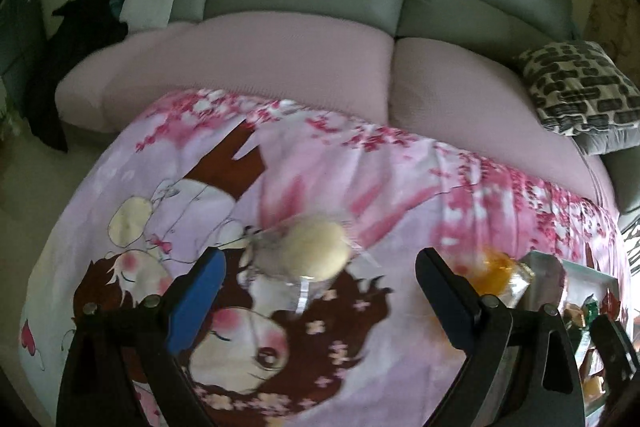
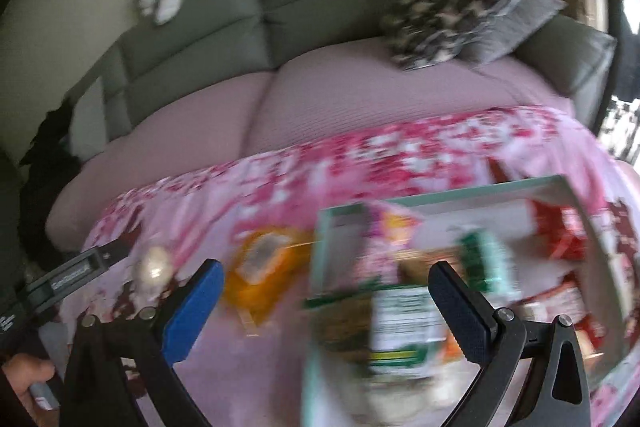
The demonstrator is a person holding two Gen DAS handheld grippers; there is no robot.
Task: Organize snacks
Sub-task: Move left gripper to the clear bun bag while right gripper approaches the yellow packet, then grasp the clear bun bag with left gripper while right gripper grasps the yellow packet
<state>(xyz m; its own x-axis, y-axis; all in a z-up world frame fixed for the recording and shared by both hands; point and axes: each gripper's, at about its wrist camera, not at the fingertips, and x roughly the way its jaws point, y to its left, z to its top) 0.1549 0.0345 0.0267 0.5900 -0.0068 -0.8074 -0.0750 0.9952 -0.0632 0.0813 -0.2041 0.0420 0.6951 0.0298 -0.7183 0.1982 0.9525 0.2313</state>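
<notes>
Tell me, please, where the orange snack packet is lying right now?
In the right wrist view the orange snack packet lies on the pink printed cloth, just outside the left wall of the clear snack box, with the round cream wrapped bun further left.

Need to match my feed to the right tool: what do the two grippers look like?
Both look alike. The left gripper and right gripper each have a black frame with triangular cut-outs and silver pivot bolts. The left-side finger carries a blue pad, the other a black textured pad. The right view shows white lettering on the left gripper's black side. No cables visible.
</notes>
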